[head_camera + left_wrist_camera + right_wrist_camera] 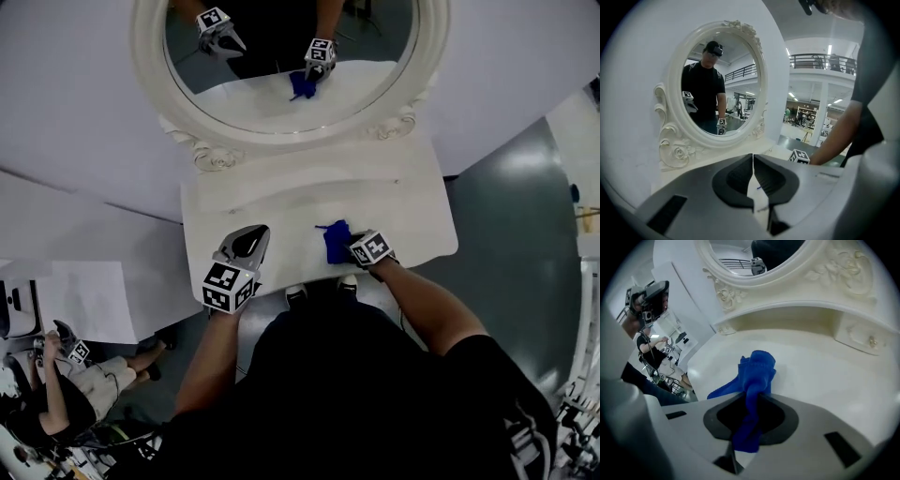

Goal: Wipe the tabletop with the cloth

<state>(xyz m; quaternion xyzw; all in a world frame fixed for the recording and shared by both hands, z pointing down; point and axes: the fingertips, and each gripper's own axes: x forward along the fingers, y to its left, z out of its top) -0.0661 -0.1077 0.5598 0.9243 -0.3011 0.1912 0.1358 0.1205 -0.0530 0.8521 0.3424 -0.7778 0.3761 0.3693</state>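
Observation:
A blue cloth (336, 241) lies bunched on the white tabletop (281, 211) near its front edge. My right gripper (354, 249) is shut on the cloth, which hangs through its jaws and spreads onto the table in the right gripper view, cloth (756, 371), gripper (752, 397). My left gripper (246, 246) is held over the front left of the tabletop, shut with nothing between its jaws; in the left gripper view the gripper (753, 165) points toward the mirror.
A large oval mirror (281, 56) in a carved white frame stands at the back of the dressing table. A small drawer knob (871, 340) sits under the mirror shelf. The table's front edge is at my body; grey floor (525, 225) lies to the right. Another person (56, 384) sits at lower left.

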